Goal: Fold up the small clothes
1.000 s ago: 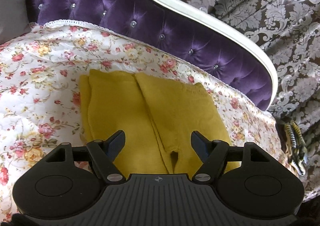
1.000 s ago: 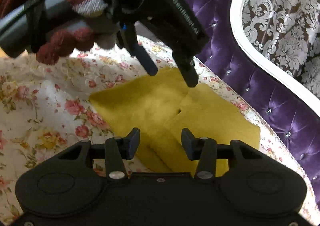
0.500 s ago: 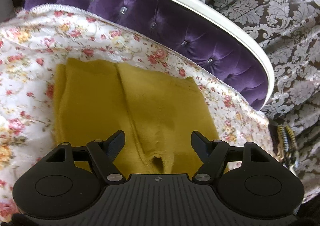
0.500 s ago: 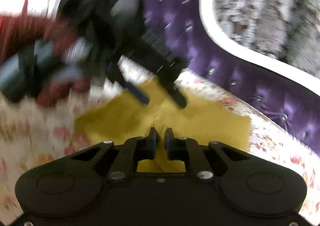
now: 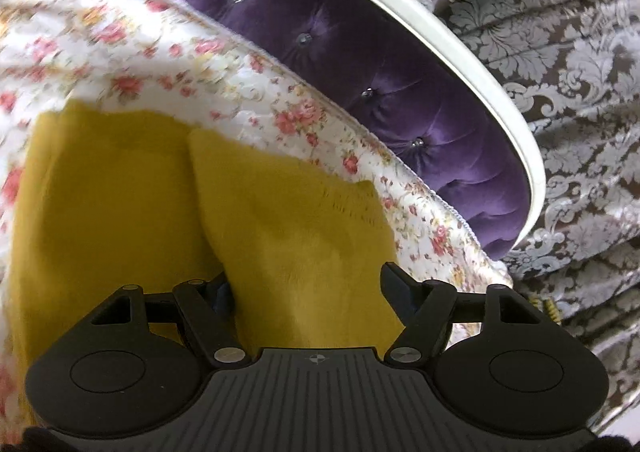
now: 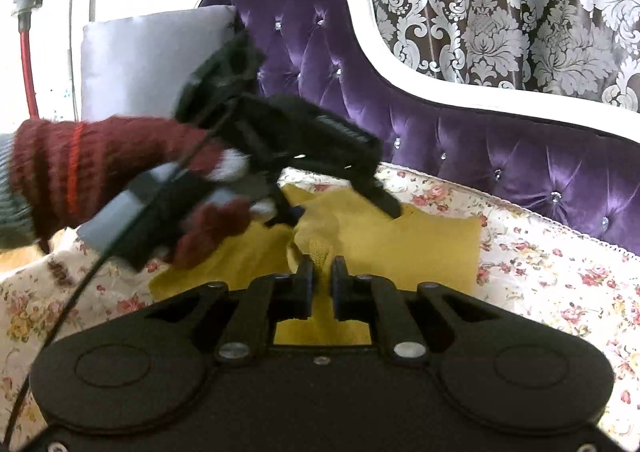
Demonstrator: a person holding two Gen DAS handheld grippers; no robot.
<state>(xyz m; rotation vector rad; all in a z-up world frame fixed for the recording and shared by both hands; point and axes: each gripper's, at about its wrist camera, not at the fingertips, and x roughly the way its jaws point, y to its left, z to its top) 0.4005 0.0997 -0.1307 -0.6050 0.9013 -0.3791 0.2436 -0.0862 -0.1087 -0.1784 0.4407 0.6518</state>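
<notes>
A gloved left hand [image 6: 120, 188] is seen at the left of the right wrist view, gripping the left gripper [image 5: 308, 284]. Its fingers are spread wide, released, with a raised fold of the mustard-yellow garment [image 5: 160, 204] lying between them; one fingertip [image 5: 222, 292] is partly buried under the cloth. The garment is laid on a floral bedspread [image 5: 140, 64], beside a purple tufted headboard [image 5: 360, 64]. The right gripper [image 6: 320, 280] is found clenched on a bunched ridge of the same garment [image 6: 420, 248] near its front edge. Patterned curtains [image 6: 500, 12] are noted behind.
</notes>
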